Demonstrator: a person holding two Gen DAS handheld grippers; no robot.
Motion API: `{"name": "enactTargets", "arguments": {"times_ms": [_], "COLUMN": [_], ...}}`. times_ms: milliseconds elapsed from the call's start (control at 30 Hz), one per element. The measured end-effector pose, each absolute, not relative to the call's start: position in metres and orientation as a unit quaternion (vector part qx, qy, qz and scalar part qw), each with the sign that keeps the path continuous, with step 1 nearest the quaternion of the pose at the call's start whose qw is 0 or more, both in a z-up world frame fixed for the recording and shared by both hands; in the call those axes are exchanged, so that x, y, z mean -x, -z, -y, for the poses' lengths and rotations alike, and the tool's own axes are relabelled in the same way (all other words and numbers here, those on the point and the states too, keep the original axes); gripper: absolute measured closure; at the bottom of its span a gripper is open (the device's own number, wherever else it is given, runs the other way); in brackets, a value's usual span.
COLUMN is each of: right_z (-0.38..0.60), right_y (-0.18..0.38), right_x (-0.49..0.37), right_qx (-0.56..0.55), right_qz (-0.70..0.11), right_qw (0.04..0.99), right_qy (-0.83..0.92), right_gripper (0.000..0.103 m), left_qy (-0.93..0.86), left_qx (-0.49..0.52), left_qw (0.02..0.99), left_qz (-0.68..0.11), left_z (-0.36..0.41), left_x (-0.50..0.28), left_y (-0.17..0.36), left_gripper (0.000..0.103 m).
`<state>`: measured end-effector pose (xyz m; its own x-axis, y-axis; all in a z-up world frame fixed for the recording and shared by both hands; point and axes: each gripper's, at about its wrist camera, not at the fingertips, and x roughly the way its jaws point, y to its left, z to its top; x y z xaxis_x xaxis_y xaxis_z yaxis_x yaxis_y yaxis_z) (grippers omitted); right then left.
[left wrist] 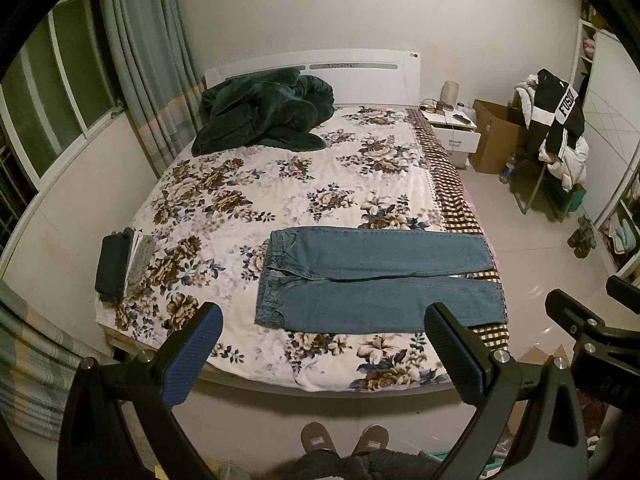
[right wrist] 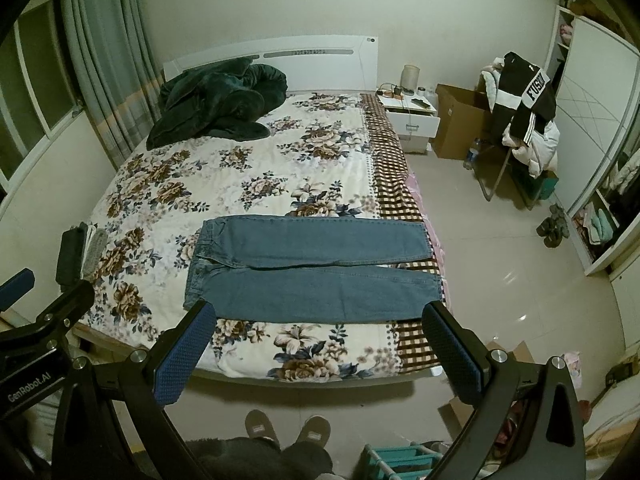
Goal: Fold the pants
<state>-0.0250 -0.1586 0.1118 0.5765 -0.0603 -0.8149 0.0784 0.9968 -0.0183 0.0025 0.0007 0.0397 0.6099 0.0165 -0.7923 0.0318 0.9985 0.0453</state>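
Standing at the foot of the bed (left wrist: 224,184), I hold both claws up over the near edge, clear of everything. My left claw (left wrist: 320,344) is spread wide, its blue pads far apart and nothing between them. My right claw (right wrist: 320,344) is spread just as wide and just as empty; in the left view a part of it shows at the right edge, and in the right view a part of the left one shows at the left edge.

The jeans (left wrist: 376,280) lie flat across the floral bedspread near the foot, waistband toward my left, legs running out to my right. The two legs lie side by side, slightly parted, with their hems reaching the checked strip at the bed's right edge. A small stack of folded dark and grey clothes (left wrist: 120,264) sits on the left side of the bed, well apart from the jeans. A dark green blanket (left wrist: 264,112) is heaped by the headboard. My slippers (left wrist: 344,440) show on the floor below.
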Motion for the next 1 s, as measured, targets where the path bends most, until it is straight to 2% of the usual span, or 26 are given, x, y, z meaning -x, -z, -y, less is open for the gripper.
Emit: {"name": "enactTargets", "arguments": {"times_ms": [700,833,1000], "right_z": [0.164,0.174,0.201], "right_y": [-0.131,-0.124,-0.086], "right_x": [0.027,0.017,-0.023], "right_qx": [-0.014,-0.026,-0.04], "right_qz": [-0.458,-0.459,-0.451], "right_qw": [0.888,0.888,0.891], "right_qy": [0.029,0.029,0.043], "right_gripper": [0.0,0.0,0.0], "left_qy": [-0.009,-0.031,-0.071], "left_qx": [-0.023,-0.017,-0.01], "left_qw": [0.9,0.902,0.904], "left_qz": [-0.435,-0.43,-0.421], "left_z": [-0.009,-0.011,-0.008], "left_x": [0.003,-0.013,-0.054], "left_y": [-0.044,-0.036,-0.011], "left_gripper": [0.0,0.0,0.0]}}
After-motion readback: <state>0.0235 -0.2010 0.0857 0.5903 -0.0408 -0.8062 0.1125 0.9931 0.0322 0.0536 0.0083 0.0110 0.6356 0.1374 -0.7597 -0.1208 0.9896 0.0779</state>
